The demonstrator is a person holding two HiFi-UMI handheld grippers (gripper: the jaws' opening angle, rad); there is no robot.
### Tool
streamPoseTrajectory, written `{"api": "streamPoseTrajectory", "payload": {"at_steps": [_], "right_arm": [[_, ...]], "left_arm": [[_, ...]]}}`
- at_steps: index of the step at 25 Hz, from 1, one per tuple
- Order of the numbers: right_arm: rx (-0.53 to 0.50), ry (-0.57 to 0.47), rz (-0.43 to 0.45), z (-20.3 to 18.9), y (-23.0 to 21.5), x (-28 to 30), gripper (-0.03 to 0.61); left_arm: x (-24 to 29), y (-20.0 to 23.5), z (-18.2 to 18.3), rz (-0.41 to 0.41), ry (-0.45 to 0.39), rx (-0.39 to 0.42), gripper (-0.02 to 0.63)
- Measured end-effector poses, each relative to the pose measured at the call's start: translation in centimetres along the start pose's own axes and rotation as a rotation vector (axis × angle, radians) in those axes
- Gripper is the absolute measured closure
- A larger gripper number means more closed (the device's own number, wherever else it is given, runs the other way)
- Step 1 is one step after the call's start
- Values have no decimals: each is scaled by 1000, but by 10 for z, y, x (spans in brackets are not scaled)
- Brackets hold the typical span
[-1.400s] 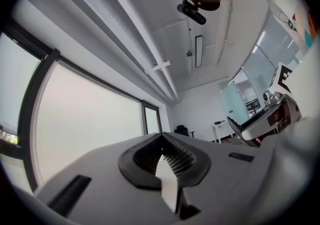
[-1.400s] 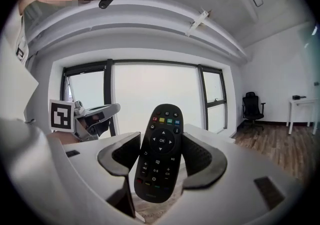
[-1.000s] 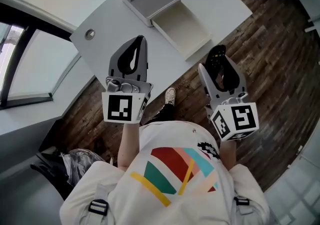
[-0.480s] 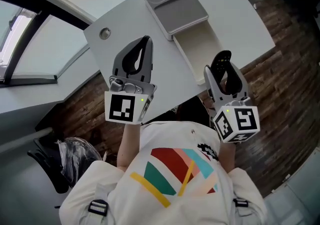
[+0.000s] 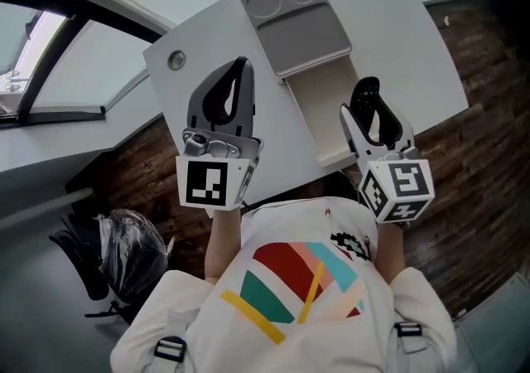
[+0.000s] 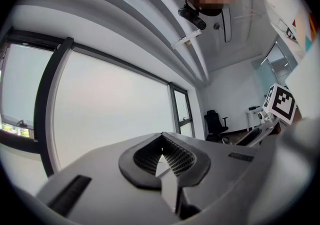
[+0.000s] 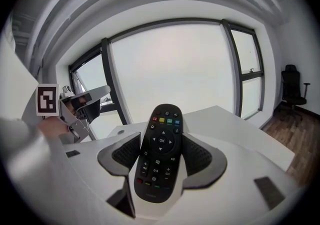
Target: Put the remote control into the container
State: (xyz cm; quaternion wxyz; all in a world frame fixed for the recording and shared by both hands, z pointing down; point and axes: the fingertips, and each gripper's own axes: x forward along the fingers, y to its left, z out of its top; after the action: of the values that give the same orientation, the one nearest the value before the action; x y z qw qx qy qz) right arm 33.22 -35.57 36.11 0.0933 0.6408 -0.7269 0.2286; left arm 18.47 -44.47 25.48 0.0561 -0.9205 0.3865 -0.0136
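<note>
Step in hand: the right tool [image 5: 365, 96] is carrying the remote [image 5: 364, 106] toward the container [image 5: 296, 27]. The placing is not yet done.
Right tool: its jaws are standing wide and pressing on the remote's two long sides. The remote is lying buttons up, its tip pointing away from the person.
Left tool [image 5: 238, 73]: its jaws are resting closed together on nothing. It is hanging over the near left part of the desk [image 5: 207, 40].
Remote: it is riding in the right tool's grip, above the desk's near edge and just right of the open drawer [image 5: 323, 110]. It is not yet over the drawer.
Container: it is lying on the desk with its grey lid toward the far edge. The pale drawer is standing pulled out toward the near edge and appearing empty.
Next move: this is probably calling for a short shift left over the drawer, then lowering the remote lengthwise between the drawer walls before the jaws part.
Change from one second earlier: the right tool was hanging over the floor, clear of the desk's near edge. It is now reaching the desk beside the drawer, grip unchanged, while the left tool is staying closed.
</note>
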Motion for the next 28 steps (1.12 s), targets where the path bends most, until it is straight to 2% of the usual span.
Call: {"api": "streamPoseTrajectory", "payload": {"at_steps": [5, 14, 25, 28], "right_arm": [[-29, 30, 73, 4, 7, 23, 318], [-19, 134, 85, -19, -9, 45, 318], [100, 326, 220, -63, 10, 81, 318], [108, 374, 214, -76, 13, 88, 318]], "left_arm": [[13, 5, -35, 36, 73, -70, 607], [21, -3, -58, 54, 106, -103, 607], [3, 19, -82, 117, 151, -120, 607], [-2, 28, -86, 143, 143, -127, 607]]}}
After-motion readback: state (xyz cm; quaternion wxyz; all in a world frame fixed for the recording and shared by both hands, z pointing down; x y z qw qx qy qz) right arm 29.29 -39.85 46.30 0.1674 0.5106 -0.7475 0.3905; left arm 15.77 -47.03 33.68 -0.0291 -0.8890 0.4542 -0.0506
